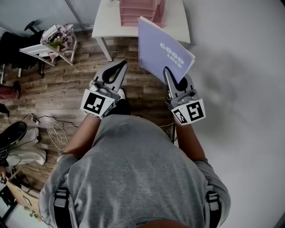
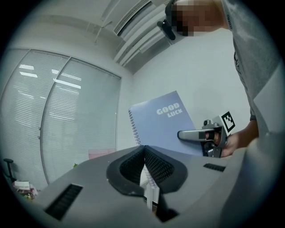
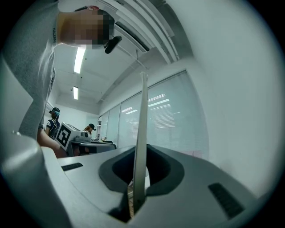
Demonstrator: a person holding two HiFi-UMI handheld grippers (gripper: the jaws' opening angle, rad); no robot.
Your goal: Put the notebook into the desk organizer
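A lavender spiral notebook (image 1: pixel 162 53) printed "GOOD LUCK" stands upright in the air, and my right gripper (image 1: pixel 169 75) is shut on its lower edge. In the right gripper view the notebook (image 3: pixel 143 116) runs edge-on between the pads of that gripper (image 3: pixel 141 153). My left gripper (image 1: pixel 119 67) is level with it on the left, shut, with nothing held; its pads (image 2: pixel 133 162) meet at the tip. From the left gripper view the notebook (image 2: pixel 164 124) and the right gripper (image 2: pixel 207 136) show off to the right. The pink desk organizer (image 1: pixel 138 11) stands on a white table (image 1: pixel 107 22) ahead.
A white side stand (image 1: pixel 55 42) piled with small items sits at the left on the wood floor. Cables (image 1: pixel 51 131) lie on the floor at the lower left. A white wall (image 1: pixel 240 67) fills the right side. Other people (image 3: pixel 55 122) stand at a far desk.
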